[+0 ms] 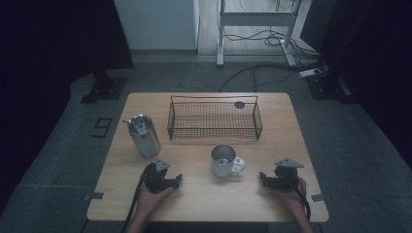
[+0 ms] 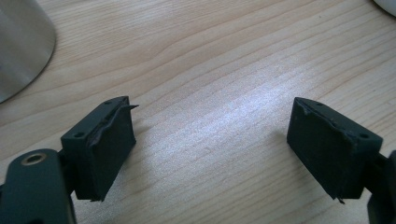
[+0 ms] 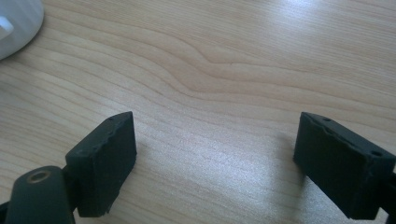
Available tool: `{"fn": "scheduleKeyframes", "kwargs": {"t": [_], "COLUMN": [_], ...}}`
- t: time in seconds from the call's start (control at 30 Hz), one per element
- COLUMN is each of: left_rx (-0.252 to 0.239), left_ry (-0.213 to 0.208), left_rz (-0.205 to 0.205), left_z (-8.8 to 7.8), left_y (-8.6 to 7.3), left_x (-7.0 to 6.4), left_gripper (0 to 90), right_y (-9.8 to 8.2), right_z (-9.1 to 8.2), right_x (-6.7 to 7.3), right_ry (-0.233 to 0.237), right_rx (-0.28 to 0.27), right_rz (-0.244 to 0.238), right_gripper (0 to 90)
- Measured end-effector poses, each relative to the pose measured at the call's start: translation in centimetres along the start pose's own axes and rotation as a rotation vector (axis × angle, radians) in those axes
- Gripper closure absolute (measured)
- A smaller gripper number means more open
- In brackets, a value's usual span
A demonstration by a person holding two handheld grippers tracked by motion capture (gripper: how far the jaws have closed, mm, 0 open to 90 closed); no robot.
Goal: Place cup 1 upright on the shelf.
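Note:
On the wooden table [image 1: 204, 194] a steel canister [image 1: 144, 135] with a lid stands at the left, and a white mug [image 1: 224, 160] with its handle to the right stands in the middle. A black wire basket [image 1: 214, 118] sits behind them. My left gripper [image 1: 178, 180] rests on the table below the canister, held by a hand, jaws apart over bare wood [image 2: 210, 135], nothing between them. My right gripper [image 1: 263, 177] lies right of the mug, jaws also apart over bare wood [image 3: 215, 154]. The canister's edge [image 2: 21, 46] shows at the left gripper view's upper left; the mug's base [image 3: 16, 23] shows at the right gripper view's top left.
A small dark round spot [image 1: 239, 104] lies on the table behind the basket's right end. Beyond the table are a desk frame [image 1: 255, 24] and cables [image 1: 272, 63] on the floor. Dark stands flank both back corners.

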State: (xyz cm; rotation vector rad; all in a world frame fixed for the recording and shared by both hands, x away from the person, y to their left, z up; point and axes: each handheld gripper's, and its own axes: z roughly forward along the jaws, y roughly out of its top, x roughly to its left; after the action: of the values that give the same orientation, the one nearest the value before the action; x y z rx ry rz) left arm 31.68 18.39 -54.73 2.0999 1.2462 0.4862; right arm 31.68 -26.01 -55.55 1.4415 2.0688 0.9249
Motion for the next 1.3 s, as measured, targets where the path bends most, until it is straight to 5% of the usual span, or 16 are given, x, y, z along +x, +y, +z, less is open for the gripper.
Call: {"fn": "scheduleKeyframes", "kwargs": {"t": [1.3], "left_rx": [0.000], "left_ry": [-0.027], "left_rz": [0.021], "left_z": [-0.09], "left_y": [-0.05], "left_x": [0.40], "left_gripper": [14.8], "right_y": [0.02], "right_z": [0.00], "right_x": [-0.06], "right_ry": [-0.042], "right_rx": [0.000], "right_rz": [0.042], "right_gripper": [12.9]}}
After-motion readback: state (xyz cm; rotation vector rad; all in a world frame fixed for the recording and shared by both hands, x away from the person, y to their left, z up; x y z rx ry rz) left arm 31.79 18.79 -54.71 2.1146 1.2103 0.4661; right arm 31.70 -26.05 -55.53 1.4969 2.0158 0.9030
